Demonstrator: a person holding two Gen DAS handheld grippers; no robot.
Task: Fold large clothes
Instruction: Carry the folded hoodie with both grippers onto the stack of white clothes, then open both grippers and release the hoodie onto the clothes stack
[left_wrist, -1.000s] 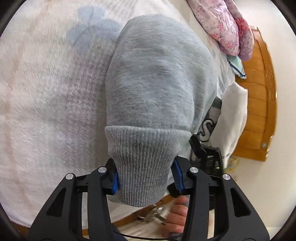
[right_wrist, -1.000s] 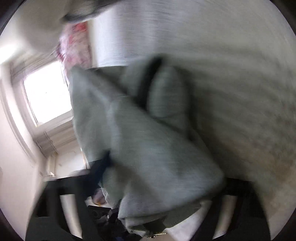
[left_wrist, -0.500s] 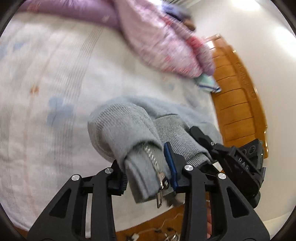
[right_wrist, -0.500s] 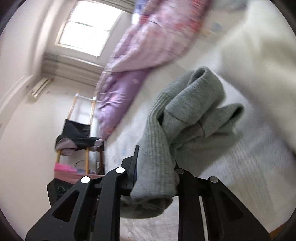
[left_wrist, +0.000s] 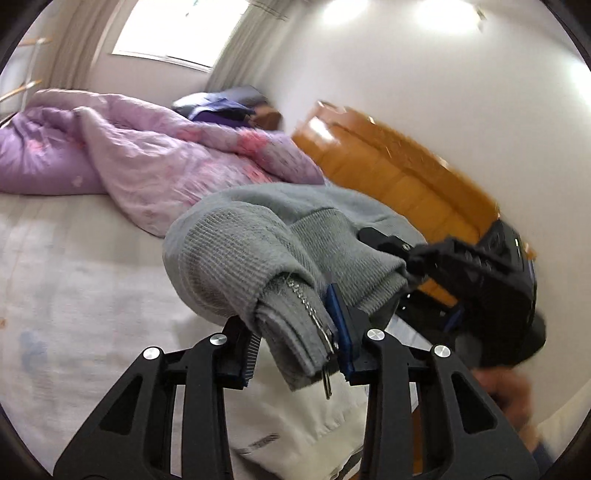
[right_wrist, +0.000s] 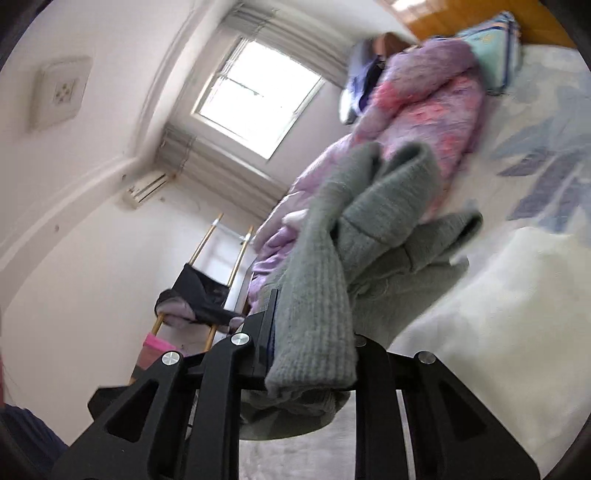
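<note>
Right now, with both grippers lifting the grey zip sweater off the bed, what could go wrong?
1. The left gripper pinches the grey zip sweater only at its zipper edge, so the hem may slip out.
2. The right gripper holds a bunched ribbed hem, so the sweater may fold crooked.
3. The hanging fabric could drag the cream garment lying underneath.

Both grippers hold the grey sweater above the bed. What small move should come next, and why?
Probably lower both together toward the bed. The left gripper pinches the sweater at its zipper edge, the right gripper pinches a ribbed edge, and the cloth hangs bunched in the air; it needs a flat surface to be folded.
</note>
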